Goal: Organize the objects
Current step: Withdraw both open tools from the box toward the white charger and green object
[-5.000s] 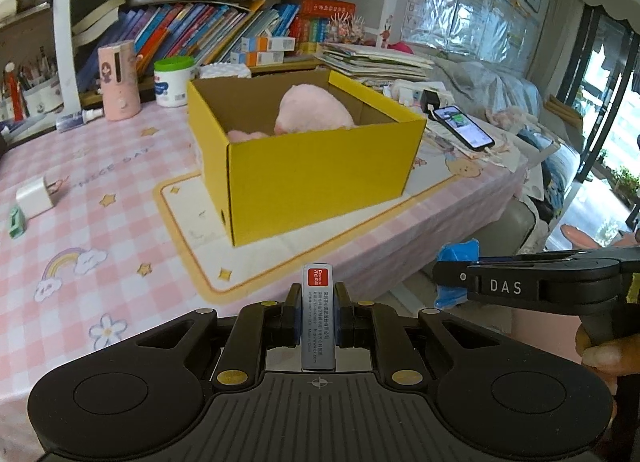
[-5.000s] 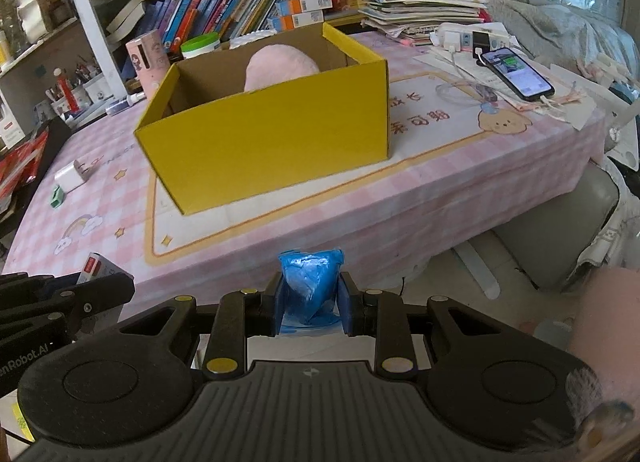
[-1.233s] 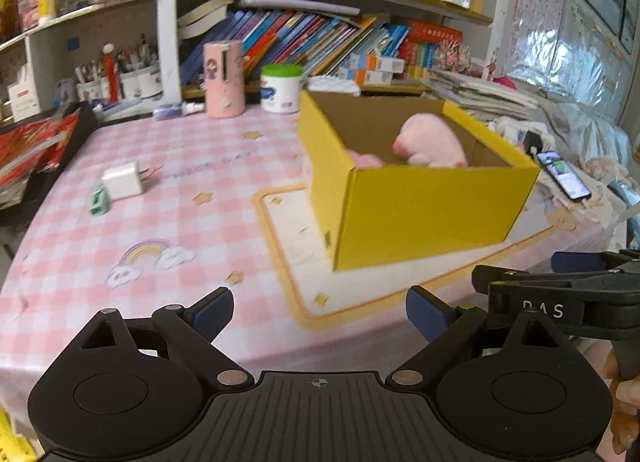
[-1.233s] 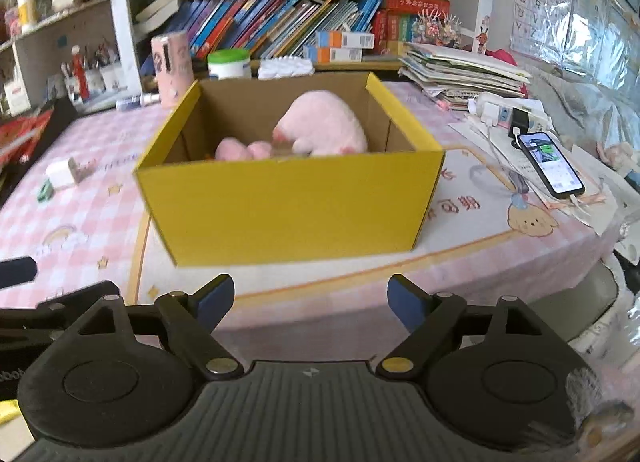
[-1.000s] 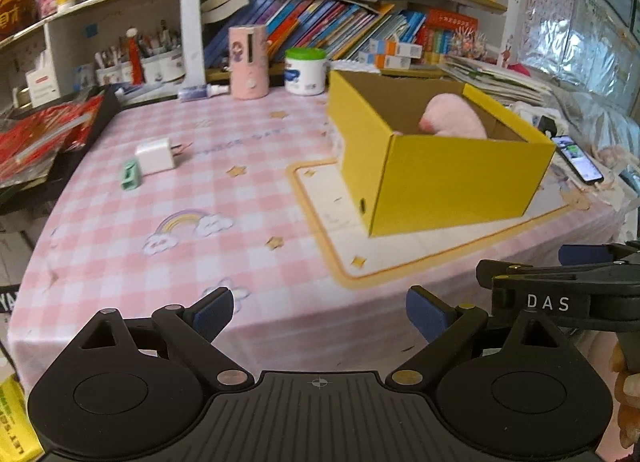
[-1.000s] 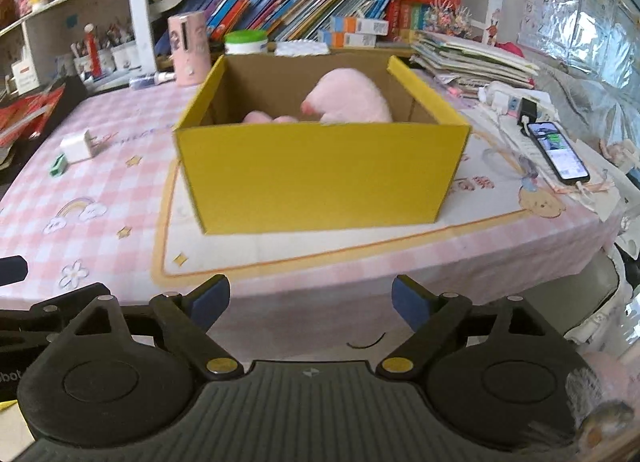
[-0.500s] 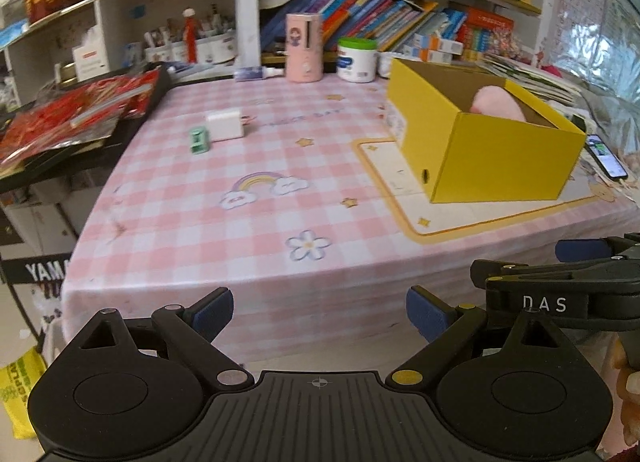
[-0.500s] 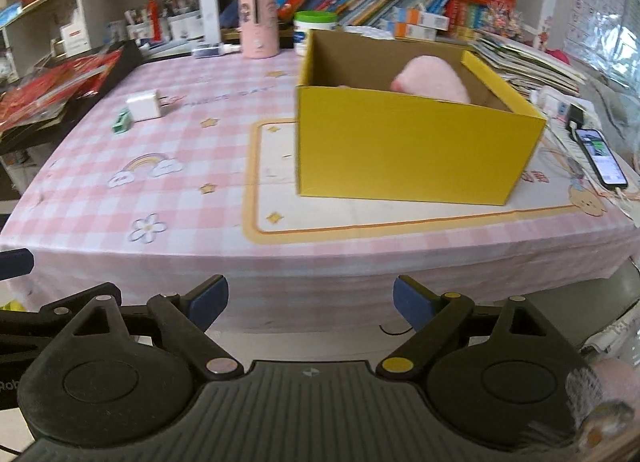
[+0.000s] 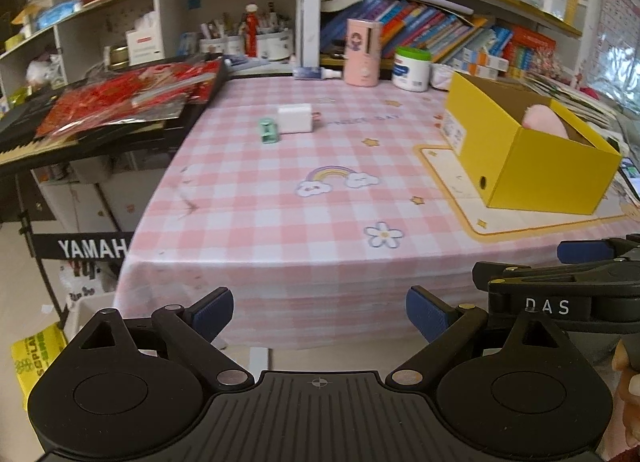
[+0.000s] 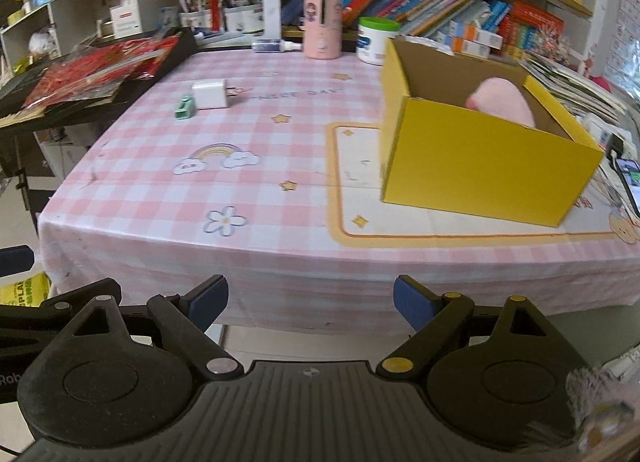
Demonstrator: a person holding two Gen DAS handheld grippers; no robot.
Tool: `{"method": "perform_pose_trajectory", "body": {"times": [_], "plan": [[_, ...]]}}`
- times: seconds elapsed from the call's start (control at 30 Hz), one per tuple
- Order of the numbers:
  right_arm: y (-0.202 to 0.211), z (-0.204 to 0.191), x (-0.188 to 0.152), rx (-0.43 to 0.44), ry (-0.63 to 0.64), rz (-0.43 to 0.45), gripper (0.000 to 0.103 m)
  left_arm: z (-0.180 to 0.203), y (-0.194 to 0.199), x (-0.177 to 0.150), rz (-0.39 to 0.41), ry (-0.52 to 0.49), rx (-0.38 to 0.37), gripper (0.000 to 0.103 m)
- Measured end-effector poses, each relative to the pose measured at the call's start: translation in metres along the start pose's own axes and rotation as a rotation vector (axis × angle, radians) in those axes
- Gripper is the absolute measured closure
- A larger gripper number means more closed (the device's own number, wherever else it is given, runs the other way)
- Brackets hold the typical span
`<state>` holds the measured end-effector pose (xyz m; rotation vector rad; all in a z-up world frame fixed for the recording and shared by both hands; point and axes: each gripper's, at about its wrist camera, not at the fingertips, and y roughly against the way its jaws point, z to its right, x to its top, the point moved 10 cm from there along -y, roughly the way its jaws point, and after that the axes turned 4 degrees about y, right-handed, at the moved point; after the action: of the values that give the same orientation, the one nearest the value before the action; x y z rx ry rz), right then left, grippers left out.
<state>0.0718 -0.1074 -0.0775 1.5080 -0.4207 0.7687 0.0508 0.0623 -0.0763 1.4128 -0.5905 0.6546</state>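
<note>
A yellow cardboard box [image 9: 548,174] [image 10: 480,178] stands on the right of the pink checked table, with a pink plush toy [image 9: 542,124] [image 10: 502,100] inside it. A white charger plug [image 9: 295,118] [image 10: 210,94] and a small green item [image 9: 267,130] [image 10: 185,107] lie on the far left part of the table. My left gripper [image 9: 319,312] is open and empty, off the table's near edge. My right gripper [image 10: 310,300] is also open and empty, in front of the tablecloth's edge. The right gripper's side shows at the right in the left wrist view.
A pink cylinder [image 9: 362,52] and a white jar with a green lid [image 9: 412,68] stand at the table's back by shelves of books. A keyboard [image 9: 80,126] covered with red packets stands left of the table. A phone [image 10: 630,182] lies right of the box.
Both grippers have swung left along the table's front, so the box slid to the right in both views and the charger and keyboard came into view. Both were shut on small items five seconds ago and are open now.
</note>
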Motion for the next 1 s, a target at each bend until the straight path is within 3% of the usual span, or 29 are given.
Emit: {"method": "perform_pose_trajectory", "body": {"times": [0.5,1.0], "plan": [[-0.010,-0.040,0.018,0.056,0.078,0.006,0.013,-0.040,0.000,0.004,0.006,0.082,0.056,0.008],[-0.057,-0.043,0.055,0.085,0.096,-0.018,0.013,-0.049,-0.045,0.035,-0.019,0.105,0.074,0.008]]}}
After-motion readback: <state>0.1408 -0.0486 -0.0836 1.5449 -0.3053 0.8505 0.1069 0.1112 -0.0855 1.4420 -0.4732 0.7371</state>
